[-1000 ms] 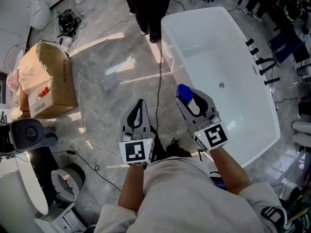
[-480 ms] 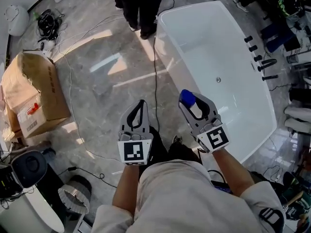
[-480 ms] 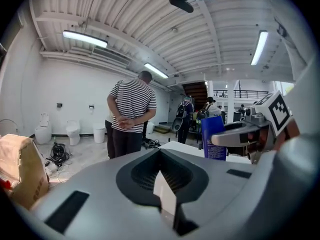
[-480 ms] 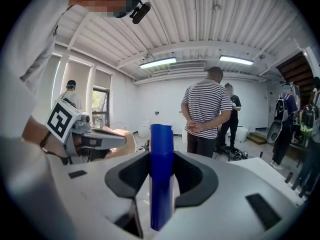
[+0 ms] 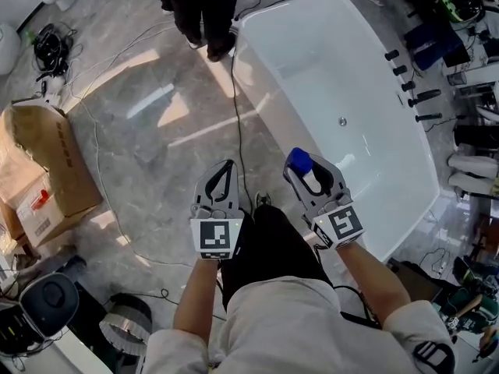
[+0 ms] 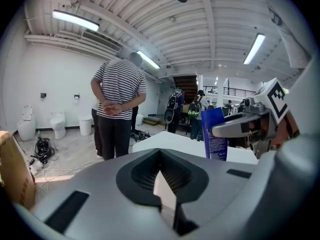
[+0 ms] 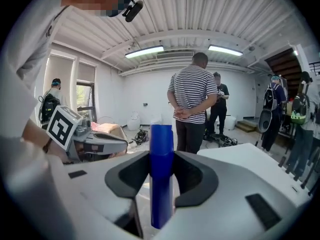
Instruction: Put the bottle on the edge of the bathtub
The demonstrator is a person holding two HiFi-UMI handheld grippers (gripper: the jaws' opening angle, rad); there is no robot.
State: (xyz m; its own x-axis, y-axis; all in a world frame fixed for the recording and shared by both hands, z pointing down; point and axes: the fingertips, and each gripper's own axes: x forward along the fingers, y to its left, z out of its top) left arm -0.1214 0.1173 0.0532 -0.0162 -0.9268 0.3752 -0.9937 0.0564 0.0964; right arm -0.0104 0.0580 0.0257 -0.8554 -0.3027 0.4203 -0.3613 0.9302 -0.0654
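A blue bottle (image 5: pixel 299 162) with a white body stands upright between the jaws of my right gripper (image 5: pixel 306 164), which is shut on it. It is held above the floor beside the near rim of the white bathtub (image 5: pixel 312 68). In the right gripper view the bottle (image 7: pixel 161 174) fills the gap between the jaws of the right gripper (image 7: pixel 161 159). My left gripper (image 5: pixel 225 166) hangs level with it to the left, shut and empty, over the marble floor. The left gripper view shows the bottle (image 6: pixel 215 134) to the right of the left gripper (image 6: pixel 160 156).
A person in a striped shirt (image 5: pixel 199 6) stands by the tub's far left corner. A black cable (image 5: pixel 238 131) runs along the floor beside the tub. A cardboard box (image 5: pixel 39 170) lies at the left. Black tap fittings (image 5: pixel 413 92) stand along the tub's far side.
The tub, the box and the standing person have slid left in the head view as I moved along the tub. Both grippers keep their pose, the bottle still held.
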